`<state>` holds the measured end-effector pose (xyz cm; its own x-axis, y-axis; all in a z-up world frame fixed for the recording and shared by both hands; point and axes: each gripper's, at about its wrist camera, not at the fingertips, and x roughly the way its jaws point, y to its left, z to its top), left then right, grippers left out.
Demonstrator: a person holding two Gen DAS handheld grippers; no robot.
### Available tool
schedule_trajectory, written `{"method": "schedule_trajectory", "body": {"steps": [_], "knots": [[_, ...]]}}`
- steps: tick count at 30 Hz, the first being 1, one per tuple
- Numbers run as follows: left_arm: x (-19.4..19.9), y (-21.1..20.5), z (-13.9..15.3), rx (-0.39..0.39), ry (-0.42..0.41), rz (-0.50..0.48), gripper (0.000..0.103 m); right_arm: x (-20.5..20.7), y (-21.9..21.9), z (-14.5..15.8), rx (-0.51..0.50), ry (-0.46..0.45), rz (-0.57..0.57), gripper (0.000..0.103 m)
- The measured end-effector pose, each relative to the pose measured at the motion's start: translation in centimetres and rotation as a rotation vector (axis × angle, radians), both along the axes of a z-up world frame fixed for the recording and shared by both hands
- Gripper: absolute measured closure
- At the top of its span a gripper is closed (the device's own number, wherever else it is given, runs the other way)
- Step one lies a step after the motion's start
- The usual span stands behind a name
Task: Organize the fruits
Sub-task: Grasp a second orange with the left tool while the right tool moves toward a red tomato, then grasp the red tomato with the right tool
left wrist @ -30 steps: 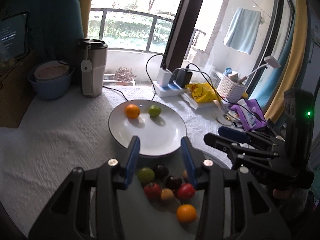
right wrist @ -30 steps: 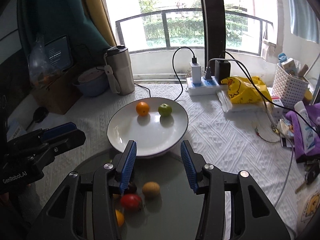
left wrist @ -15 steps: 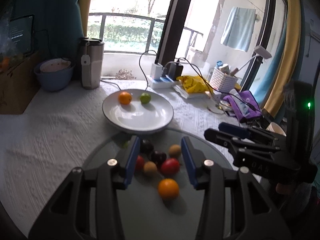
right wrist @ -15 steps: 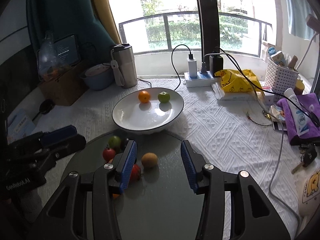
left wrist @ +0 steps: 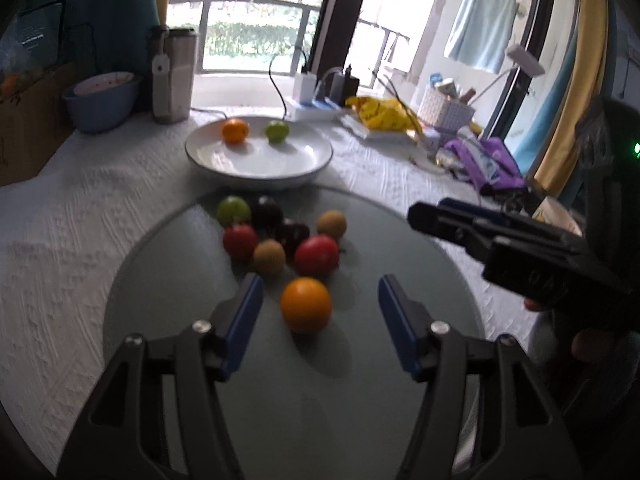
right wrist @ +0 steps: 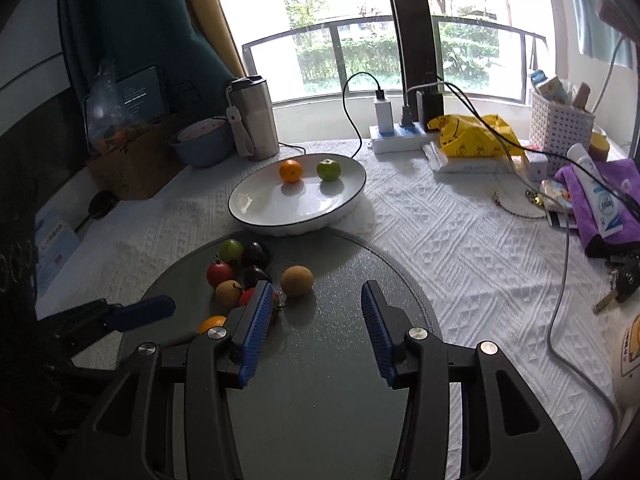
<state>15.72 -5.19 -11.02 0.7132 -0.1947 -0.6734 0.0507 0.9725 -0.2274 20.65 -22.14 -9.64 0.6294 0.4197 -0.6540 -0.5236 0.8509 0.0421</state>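
I am partway through sorting the fruits: an orange (left wrist: 235, 131) and a green fruit (left wrist: 277, 131) are already sitting at the 12 o'clock side of the plate (left wrist: 312, 166), while the rest are still clustered on the mat (left wrist: 160, 320) at the near side of the bench (left wrist: 60, 216). Left to move are a second orange (left wrist: 305, 304), two red fruits, two dark ones, a green one and two brown ones. My left hand-held gripper (left wrist: 320, 294) is spreading its jaws with nothing clamped; the second orange is lying between them, nearer the 9 o'clock finger, not touched. My right hand-held gripper (right wrist: 316, 302) is holding its jaws parted and empty, with a brown fruit (right wrist: 296, 280) just ahead at 11 o'clock. Compared with a second ago, both grippers have pulled back from the plate and dropped toward the mat, so the plate now looks farther off, the pile is showing in full, and my left jaws are standing clearly wider.
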Motion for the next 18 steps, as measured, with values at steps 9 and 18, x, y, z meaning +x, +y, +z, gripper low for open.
{"method": "schedule_trajectory", "body": {"steps": [9, 18], "knots": [[1.0, -0.1, -1.8, 0.021, 0.063, 0.000, 0.057, 1.2, -0.4, -1.9, -0.019, 0.035, -0.004, 0.054], [0.8, 0.4, -2.3, 0.026, 0.075, -0.014, 0.070, 1.2, 2.4, -3.0, -0.026, 0.063, 0.067, 0.053]]}}
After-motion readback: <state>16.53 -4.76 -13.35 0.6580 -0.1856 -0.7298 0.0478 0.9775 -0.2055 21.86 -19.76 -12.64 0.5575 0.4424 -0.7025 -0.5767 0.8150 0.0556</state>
